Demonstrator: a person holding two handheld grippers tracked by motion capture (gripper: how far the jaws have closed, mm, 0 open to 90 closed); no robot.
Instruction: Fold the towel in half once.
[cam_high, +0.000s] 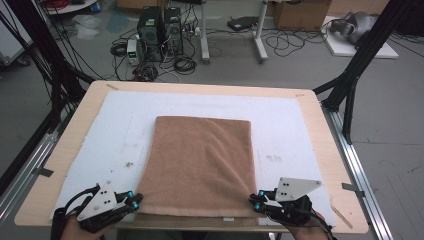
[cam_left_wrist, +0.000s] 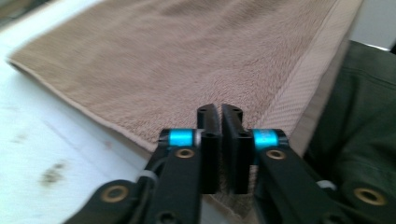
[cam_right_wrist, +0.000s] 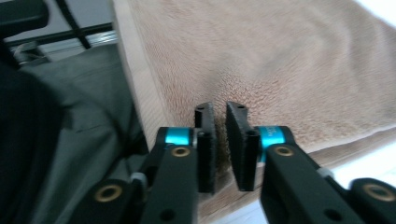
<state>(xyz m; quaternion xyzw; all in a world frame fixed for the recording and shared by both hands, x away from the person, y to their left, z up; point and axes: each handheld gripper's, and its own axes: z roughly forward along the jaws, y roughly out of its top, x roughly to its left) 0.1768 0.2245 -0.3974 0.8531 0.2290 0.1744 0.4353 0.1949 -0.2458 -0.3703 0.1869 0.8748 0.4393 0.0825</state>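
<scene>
A brown towel is lying folded flat in the middle of the frame. The left gripper and right gripper are sitting at its lower corners, jaws slightly parted, gripping nothing. Any further fold is yet to begin.

Both grippers have black jaws with blue bands and brass screws, grey three-cornered top plates and black cables
</scene>
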